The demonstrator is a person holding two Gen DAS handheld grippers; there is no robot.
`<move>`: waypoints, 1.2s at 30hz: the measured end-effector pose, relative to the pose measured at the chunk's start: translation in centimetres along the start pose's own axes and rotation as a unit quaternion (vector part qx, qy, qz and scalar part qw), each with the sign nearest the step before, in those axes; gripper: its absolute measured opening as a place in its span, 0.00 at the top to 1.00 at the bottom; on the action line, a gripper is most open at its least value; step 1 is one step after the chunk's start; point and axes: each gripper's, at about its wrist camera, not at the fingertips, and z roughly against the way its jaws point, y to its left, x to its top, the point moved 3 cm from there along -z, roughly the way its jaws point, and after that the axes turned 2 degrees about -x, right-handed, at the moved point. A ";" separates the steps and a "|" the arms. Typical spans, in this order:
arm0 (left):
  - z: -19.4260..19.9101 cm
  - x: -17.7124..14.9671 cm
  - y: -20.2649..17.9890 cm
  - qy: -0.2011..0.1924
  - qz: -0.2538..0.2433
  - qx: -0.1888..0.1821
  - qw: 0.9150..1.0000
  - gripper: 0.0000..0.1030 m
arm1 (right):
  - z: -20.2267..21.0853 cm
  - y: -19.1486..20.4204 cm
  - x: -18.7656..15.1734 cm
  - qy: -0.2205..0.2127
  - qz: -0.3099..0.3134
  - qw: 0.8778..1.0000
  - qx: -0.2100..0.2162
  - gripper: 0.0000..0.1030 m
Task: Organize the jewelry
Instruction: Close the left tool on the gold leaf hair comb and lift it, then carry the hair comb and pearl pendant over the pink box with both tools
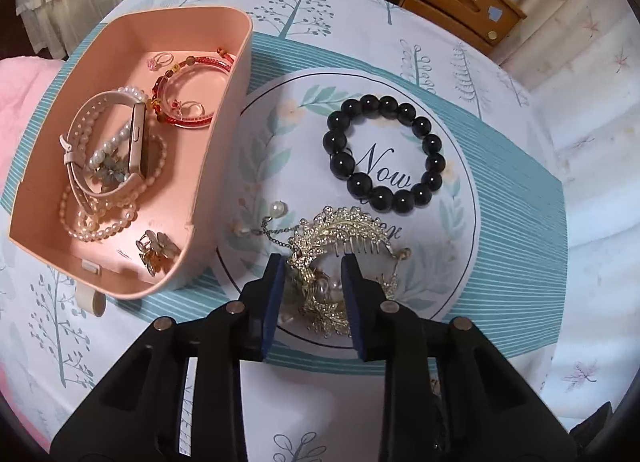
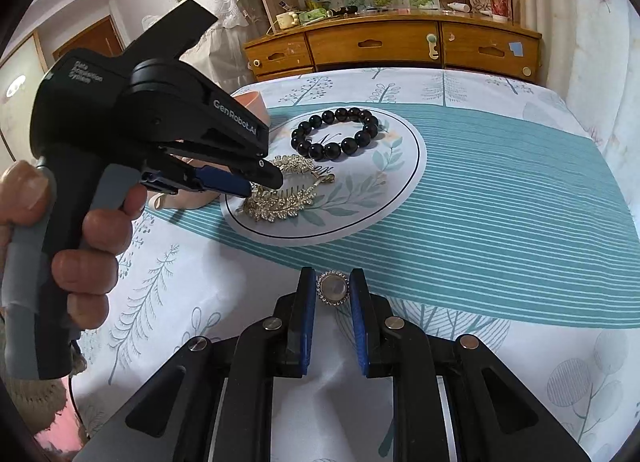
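Observation:
A gold rhinestone hair comb (image 1: 340,228) (image 2: 280,210) with pearls lies on a round printed mat (image 1: 280,166) (image 2: 360,214). My left gripper (image 1: 312,262) (image 2: 260,182) points down at it, and its blue pads press the comb's lower end. A black bead bracelet (image 1: 342,164) (image 2: 332,150) rests farther back on the mat. An open pink box (image 1: 240,102) (image 2: 250,100) to the left holds a watch (image 1: 138,142), pearl strands and a red bangle (image 1: 188,122). My right gripper (image 2: 332,276) is shut on a small round rhinestone-rimmed ring (image 2: 333,288) low over the tablecloth.
A tree-print cloth with a teal striped band (image 2: 500,222) covers the table. A wooden dresser (image 1: 460,2) (image 2: 380,46) stands behind the far edge. A person's hand (image 2: 92,254) holds the left gripper's handle. Pink fabric (image 1: 20,102) lies left of the table.

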 end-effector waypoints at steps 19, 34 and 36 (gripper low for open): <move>0.0 0.0 -1.1 0.011 -0.010 -0.021 1.000 0.95 | -0.1 -0.4 0.2 0.003 -0.015 1.000 0.006 0.84; 4.9 -1.8 -0.3 -0.033 -0.025 -0.042 0.998 0.95 | 0.8 0.3 0.6 -0.018 -0.008 1.000 0.008 0.84; 6.2 -1.8 -0.1 -0.041 -0.027 -0.046 0.998 0.95 | 1.3 0.5 0.8 -0.024 -0.007 1.000 0.009 0.84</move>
